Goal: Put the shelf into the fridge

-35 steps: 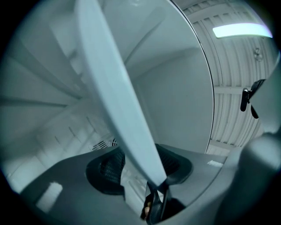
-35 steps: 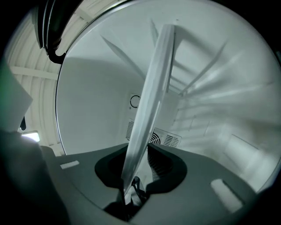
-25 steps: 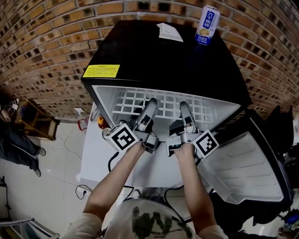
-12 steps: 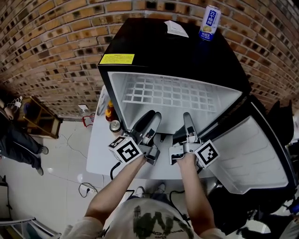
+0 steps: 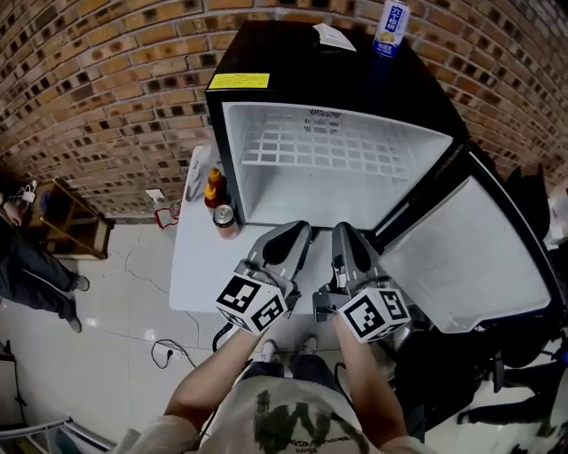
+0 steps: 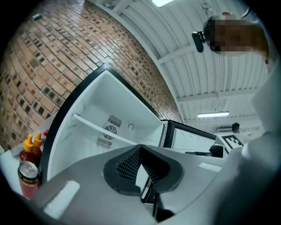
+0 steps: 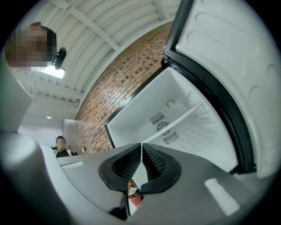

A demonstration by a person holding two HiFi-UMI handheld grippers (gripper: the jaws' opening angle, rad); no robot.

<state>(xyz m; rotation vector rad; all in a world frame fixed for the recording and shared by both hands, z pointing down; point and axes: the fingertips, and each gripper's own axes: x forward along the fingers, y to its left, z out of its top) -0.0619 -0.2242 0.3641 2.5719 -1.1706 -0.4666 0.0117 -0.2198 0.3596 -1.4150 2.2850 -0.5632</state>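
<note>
The white wire shelf (image 5: pixel 328 151) lies level inside the open black fridge (image 5: pixel 293 80), high in its white cavity. In the gripper views it shows as a white bar, shelf (image 6: pixel 99 129) and shelf (image 7: pixel 186 115). My left gripper (image 5: pixel 297 232) and right gripper (image 5: pixel 344 232) hover side by side in front of the fridge opening, well clear of the shelf. Both have just been closing and now stand shut, with nothing between the pads. The left gripper (image 6: pixel 140 147) and the right gripper (image 7: pixel 141 145) show their black ribbed pads meeting.
The fridge door (image 5: pixel 470 248) hangs open at the right. A drink can (image 5: pixel 391 27) and a paper (image 5: pixel 335 35) sit on the fridge top. Sauce bottles (image 5: pixel 214 186) and a red can (image 5: pixel 224 219) stand on the white table (image 5: pixel 191 266) to the left. A person (image 5: pixel 22 262) stands at far left.
Both grippers have drawn back out of the fridge toward me, rolled, and gone from open to shut. The shelf stays inside the fridge.
</note>
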